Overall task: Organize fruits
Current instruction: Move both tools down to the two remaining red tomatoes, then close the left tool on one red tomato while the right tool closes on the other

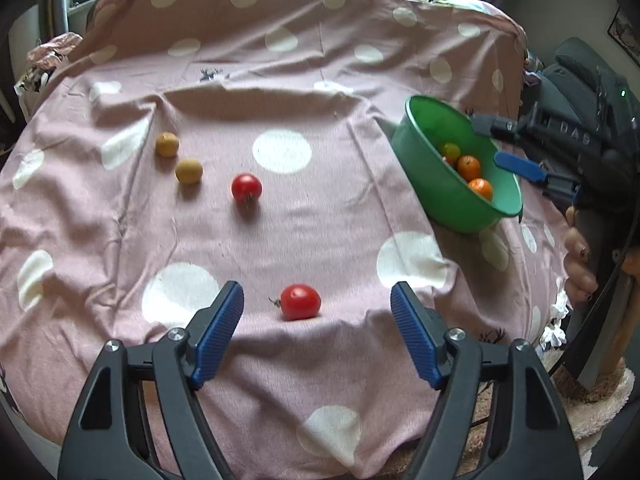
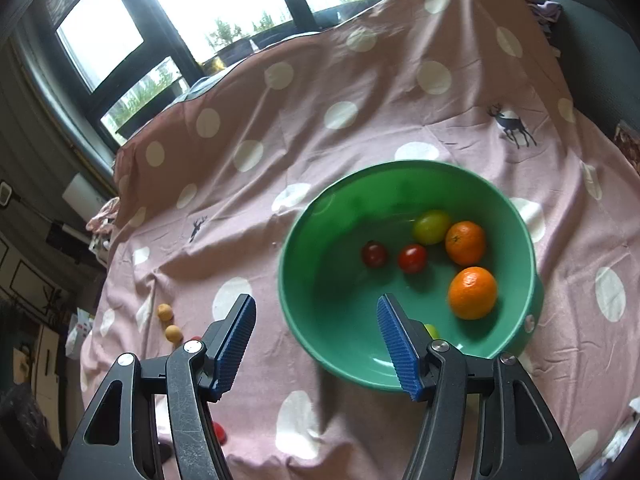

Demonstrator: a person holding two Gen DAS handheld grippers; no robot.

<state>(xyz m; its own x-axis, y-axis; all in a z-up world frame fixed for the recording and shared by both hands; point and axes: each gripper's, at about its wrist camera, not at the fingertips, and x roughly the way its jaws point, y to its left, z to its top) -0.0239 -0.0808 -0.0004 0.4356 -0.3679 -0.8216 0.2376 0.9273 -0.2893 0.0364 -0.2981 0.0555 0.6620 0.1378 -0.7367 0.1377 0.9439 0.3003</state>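
Note:
A green bowl point(image 2: 320, 280) sits on the pink dotted cloth and holds two oranges point(image 2: 472, 292), two small red tomatoes point(image 2: 412, 258) and green fruit point(image 2: 431, 226). My right gripper point(image 2: 316, 316) is open and empty above the bowl's near rim. In the left wrist view the bowl point(image 1: 436, 188) is at the right with the right gripper point(image 1: 496, 142) over it. My left gripper point(image 1: 316, 304) is open and empty, with a red tomato point(image 1: 300, 301) on the cloth between its fingertips. Another red tomato point(image 1: 246, 188) and two yellow-brown fruits point(image 1: 189, 171) lie further left.
The cloth point(image 1: 280, 240) is wrinkled and rises over a backrest at the far side. Windows point(image 2: 224, 4) stand behind. A dark chair point(image 1: 580, 80) is at the right. A person's hand point(image 1: 580, 264) holds the right gripper.

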